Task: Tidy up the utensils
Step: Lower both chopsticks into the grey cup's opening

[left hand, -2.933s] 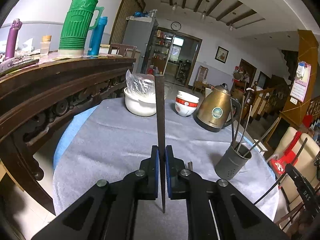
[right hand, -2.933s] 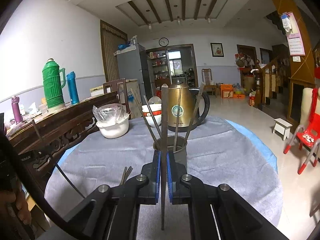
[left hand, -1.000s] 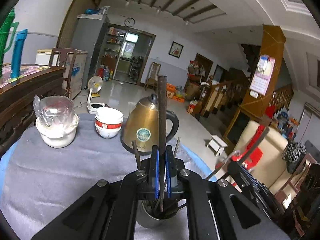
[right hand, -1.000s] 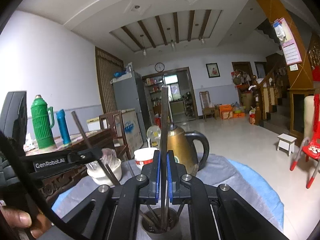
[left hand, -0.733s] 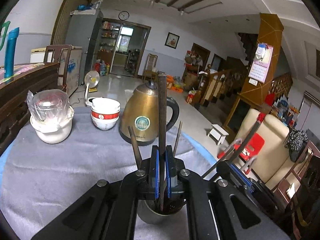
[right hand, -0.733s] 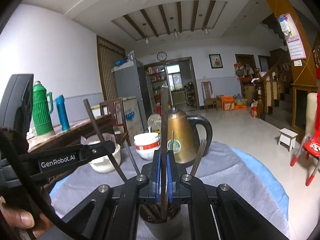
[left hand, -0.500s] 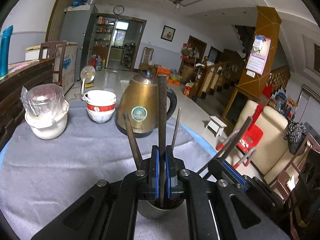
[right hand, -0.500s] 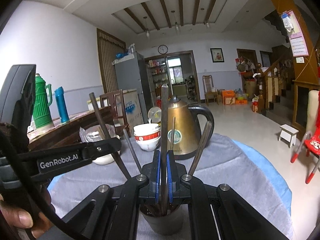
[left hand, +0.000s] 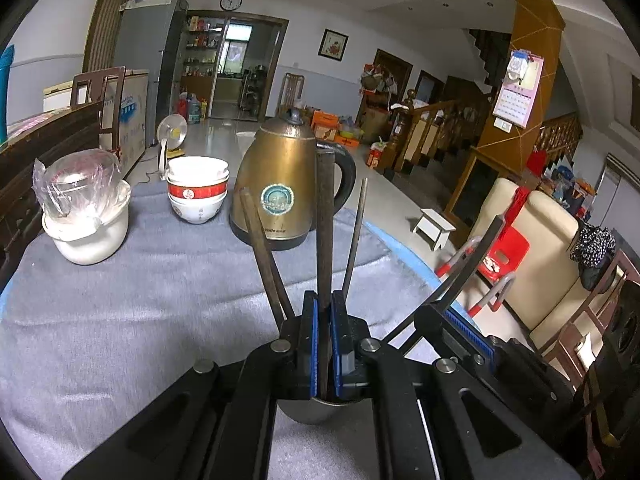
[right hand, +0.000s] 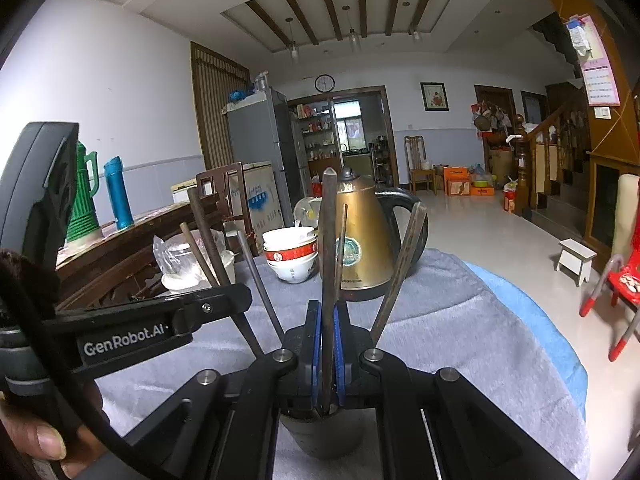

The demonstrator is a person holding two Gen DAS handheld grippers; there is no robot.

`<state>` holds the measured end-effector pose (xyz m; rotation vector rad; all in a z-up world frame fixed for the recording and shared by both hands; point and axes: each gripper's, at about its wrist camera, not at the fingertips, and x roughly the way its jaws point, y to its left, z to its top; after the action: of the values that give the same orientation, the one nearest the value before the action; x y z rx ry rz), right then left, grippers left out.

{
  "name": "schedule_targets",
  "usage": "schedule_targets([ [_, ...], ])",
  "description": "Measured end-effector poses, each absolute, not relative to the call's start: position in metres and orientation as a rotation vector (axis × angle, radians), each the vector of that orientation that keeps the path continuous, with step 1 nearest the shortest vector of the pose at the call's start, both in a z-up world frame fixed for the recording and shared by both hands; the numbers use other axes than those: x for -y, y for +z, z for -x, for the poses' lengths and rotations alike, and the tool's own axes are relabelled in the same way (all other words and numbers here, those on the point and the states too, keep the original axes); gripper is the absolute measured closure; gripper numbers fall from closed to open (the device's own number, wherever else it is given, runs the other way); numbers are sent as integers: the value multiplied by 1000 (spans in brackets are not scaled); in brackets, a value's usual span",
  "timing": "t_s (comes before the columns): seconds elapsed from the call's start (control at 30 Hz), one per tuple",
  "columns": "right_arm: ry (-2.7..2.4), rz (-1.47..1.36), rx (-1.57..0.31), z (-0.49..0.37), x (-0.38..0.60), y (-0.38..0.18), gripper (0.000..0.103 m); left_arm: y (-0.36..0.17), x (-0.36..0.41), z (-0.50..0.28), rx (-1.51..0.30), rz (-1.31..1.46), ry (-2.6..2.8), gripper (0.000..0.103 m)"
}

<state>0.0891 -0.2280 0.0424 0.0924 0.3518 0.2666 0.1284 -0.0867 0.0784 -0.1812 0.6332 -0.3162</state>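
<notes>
Chopsticks | left gripper clamps 1 | right gripper clamps 1 | both over holder

Black claw w/ blue pads, silver screws, "GenRobot.AI" marking.

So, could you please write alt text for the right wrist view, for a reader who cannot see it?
The right gripper is shut on a dark chopstick, holding it upright with its lower end in a metal holder among other chopsticks. Behind, on the grey cloth, stand a brass kettle and stacked bowls; the left gripper reaches in from the left.
</notes>
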Motion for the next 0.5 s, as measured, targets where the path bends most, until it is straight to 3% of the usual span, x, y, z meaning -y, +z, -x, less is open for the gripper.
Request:
schedule_targets([
  [0.37,257,-73,-396,-96,225,37,96,76,88,-132,-689,171,-310,97],
  [0.47,252,-55,-410,-98,224,39,94,82,84,-128,-686,182,-303,93],
  [0.5,244,-43,-414,-98,223,40,94,86,82,-127,-681,191,-302,85],
])
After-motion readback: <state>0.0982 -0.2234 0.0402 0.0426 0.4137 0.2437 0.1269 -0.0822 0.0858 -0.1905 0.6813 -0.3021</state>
